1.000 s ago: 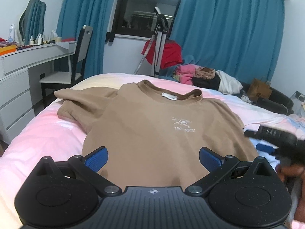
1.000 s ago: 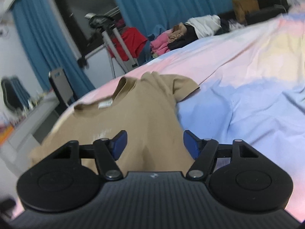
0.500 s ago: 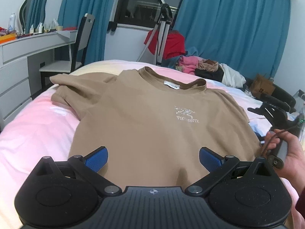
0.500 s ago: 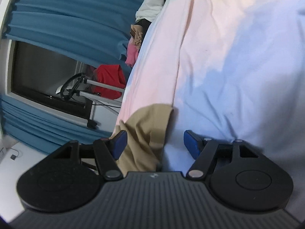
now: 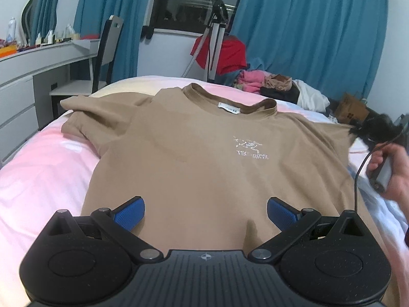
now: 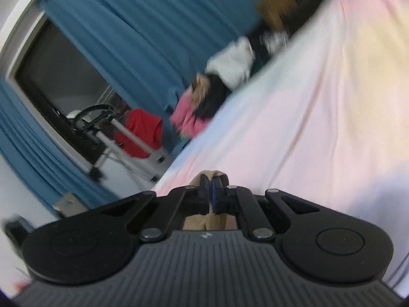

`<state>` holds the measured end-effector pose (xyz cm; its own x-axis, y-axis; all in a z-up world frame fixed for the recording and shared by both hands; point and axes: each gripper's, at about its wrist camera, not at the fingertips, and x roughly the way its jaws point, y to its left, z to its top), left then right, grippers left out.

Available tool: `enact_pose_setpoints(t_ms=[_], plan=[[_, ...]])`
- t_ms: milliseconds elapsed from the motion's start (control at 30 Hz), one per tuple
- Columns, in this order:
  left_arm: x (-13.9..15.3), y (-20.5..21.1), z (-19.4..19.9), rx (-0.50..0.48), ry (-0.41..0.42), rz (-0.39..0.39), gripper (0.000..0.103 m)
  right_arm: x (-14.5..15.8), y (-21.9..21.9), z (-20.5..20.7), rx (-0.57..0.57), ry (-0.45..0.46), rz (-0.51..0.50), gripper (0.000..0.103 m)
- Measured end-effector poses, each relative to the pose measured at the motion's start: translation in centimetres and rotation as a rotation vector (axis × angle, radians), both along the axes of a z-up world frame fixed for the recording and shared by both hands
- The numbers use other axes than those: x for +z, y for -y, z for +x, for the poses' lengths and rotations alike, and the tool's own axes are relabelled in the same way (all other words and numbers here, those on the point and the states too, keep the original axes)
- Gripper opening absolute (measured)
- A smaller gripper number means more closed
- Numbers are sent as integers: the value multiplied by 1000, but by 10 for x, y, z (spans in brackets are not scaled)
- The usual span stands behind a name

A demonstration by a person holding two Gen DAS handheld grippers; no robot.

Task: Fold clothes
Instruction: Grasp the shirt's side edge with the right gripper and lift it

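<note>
Your bed [image 5: 38, 174], with its pink and pale pastel sheet, fills most of both views. The tan T-shirt [image 5: 204, 158] lies spread front-up on it, collar toward the far edge, one sleeve rumpled at the left. Your left gripper [image 5: 205, 211] hangs over the shirt's lower hem with its blue pads [image 5: 129, 213] spread wide apart, holding nothing. Your right gripper [image 6: 211, 192] has its fingers pressed together on a pinch of the shirt's tan fabric; from the left wrist view that is the sleeve at the right edge, where your hand [image 5: 393, 174] shows, blurred.
</note>
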<state>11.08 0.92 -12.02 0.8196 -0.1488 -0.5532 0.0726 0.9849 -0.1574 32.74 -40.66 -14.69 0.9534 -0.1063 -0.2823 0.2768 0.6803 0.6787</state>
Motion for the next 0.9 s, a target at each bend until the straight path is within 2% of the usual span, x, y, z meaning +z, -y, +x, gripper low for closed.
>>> enact_pose_setpoints(t_ms=[33, 133, 267, 333, 400, 467, 567, 633, 700, 733, 767, 800, 900], plan=[[0, 1, 1, -4, -4, 1, 103, 7, 3, -1, -19, -4, -50, 5], [-1, 3, 1, -15, -9, 7, 103, 11, 14, -3, -86, -48, -73, 7], [1, 3, 0, -15, 2, 5, 103, -4, 20, -12, -152, -55, -34, 10], [3, 1, -1, -13, 7, -4, 103, -5, 21, -17, -182, -63, -26, 25], [5, 0, -3, -12, 13, -11, 103, -6, 21, -23, -210, -68, -16, 66], [7, -2, -5, -10, 18, -21, 103, -4, 24, -32, -185, -13, 34, 79], [11, -5, -7, -4, 13, -54, 103, -1, 28, -38, -133, -38, 91, 78], [13, -7, -8, -4, 6, -86, 103, -1, 31, -39, -94, -101, 140, 76], [15, -7, -9, -5, 2, -107, 103, -8, 34, -40, -16, -182, 209, 51], [16, -6, -11, -7, 4, -108, 103, -14, 32, -42, 17, -222, 226, 44], [17, -6, -12, -8, 7, -109, 103, -20, 31, -45, 50, -262, 243, 29], [18, -6, -14, -10, 10, -108, 103, -26, 30, -48, 80, -298, 260, 21], [20, -8, -20, -15, 10, -128, 103, -39, 28, -49, 98, -298, 287, 20]])
